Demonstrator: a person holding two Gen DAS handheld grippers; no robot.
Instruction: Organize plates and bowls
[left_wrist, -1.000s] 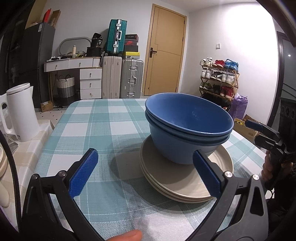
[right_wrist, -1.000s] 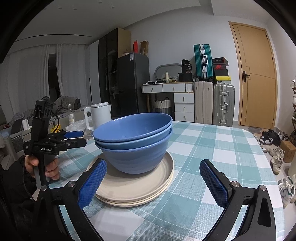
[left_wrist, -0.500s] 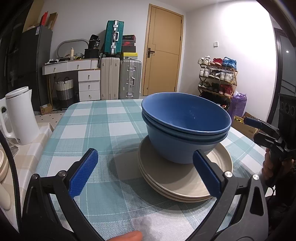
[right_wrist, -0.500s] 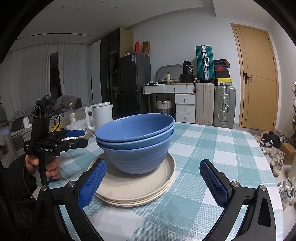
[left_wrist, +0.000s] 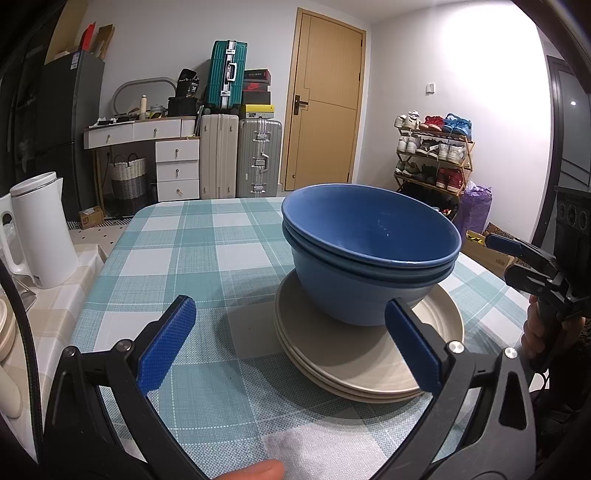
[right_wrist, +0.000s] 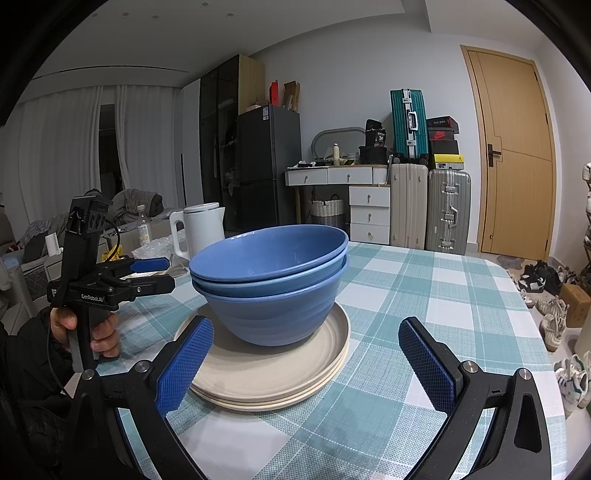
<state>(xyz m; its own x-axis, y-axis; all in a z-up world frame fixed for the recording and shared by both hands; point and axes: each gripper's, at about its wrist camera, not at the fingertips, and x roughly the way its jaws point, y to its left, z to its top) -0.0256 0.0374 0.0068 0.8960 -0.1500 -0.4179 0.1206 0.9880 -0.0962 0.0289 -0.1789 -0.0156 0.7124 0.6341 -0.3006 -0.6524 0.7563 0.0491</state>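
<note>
Nested blue bowls (left_wrist: 369, 251) sit on a stack of beige plates (left_wrist: 369, 365) on the checked tablecloth. They also show in the right wrist view, bowls (right_wrist: 269, 273) on plates (right_wrist: 273, 373). My left gripper (left_wrist: 291, 343) is open and empty, held just in front of the stack, its right finger in front of the plates' rim. My right gripper (right_wrist: 306, 362) is open and empty, its left finger in front of the plates' near edge. Each gripper shows in the other's view, the left one (right_wrist: 147, 275) and the right one (left_wrist: 517, 254), both clear of the stack.
A white kettle (left_wrist: 44, 229) stands on a side surface left of the table. The table (right_wrist: 424, 295) stretches beyond the stack towards suitcases, drawers and a door. A shoe rack (left_wrist: 432, 155) stands at the far right.
Both grippers have risen and tilted slightly, so the stack sits a little lower in view. The bowls and plates have not moved. Both grippers stay open.
</note>
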